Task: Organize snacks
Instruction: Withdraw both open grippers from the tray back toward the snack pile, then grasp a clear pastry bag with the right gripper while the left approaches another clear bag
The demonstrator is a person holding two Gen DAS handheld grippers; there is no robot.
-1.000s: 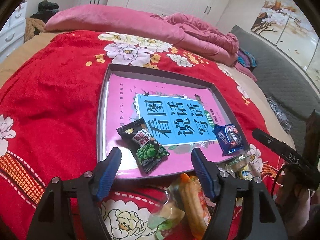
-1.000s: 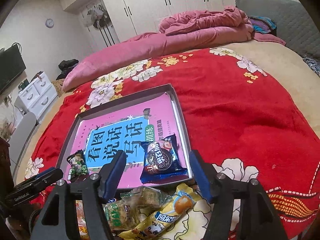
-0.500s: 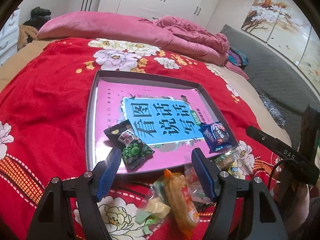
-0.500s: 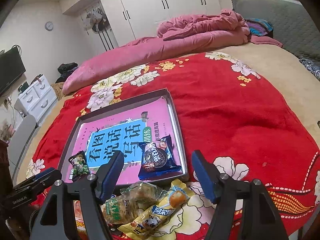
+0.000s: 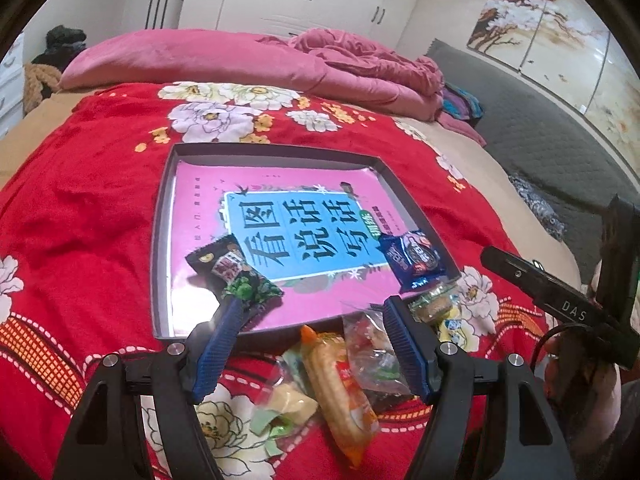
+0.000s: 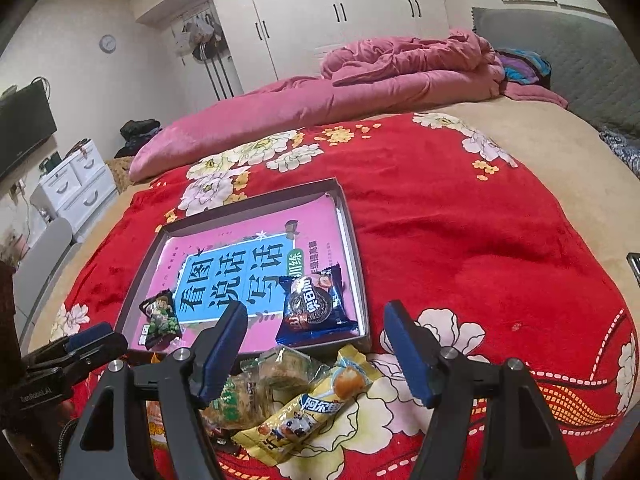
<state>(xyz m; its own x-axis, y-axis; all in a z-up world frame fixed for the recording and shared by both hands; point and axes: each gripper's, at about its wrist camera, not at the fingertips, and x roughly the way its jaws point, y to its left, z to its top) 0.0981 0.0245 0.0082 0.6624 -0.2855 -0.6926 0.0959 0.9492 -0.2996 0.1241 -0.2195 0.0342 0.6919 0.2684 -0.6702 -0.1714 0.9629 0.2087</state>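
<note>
Two snack packets lie in the shallow grey tray [image 5: 162, 216]: a green-pea packet [image 5: 236, 274], just beyond the left gripper's [image 5: 310, 346] left fingertip, and a blue cookie packet [image 6: 316, 306], just past and between the right gripper's [image 6: 312, 348] fingertips. Compared with a second ago both packets sit farther ahead of the fingers and more of the loose pile shows beneath them, so both grippers have drawn back and a little up from the tray. My reading is that two placements are done and the next pick comes from the pile. Both grippers have their fingers spread apart with nothing between the pads. The pile rests on the red floral blanket [image 6: 480, 240], against the tray's near edge and under the fingers: a long orange-tipped stick pack [image 5: 340, 384], a pale green candy [image 5: 288, 400], a clear crinkly packet [image 5: 372, 344], a yellow cartoon packet [image 6: 308, 412] and a green biscuit pack [image 6: 256, 384]. That makes at least five left; overlapping wrappers may hide more. One tray, lined with one pink-and-blue booklet [image 5: 296, 232].
</note>
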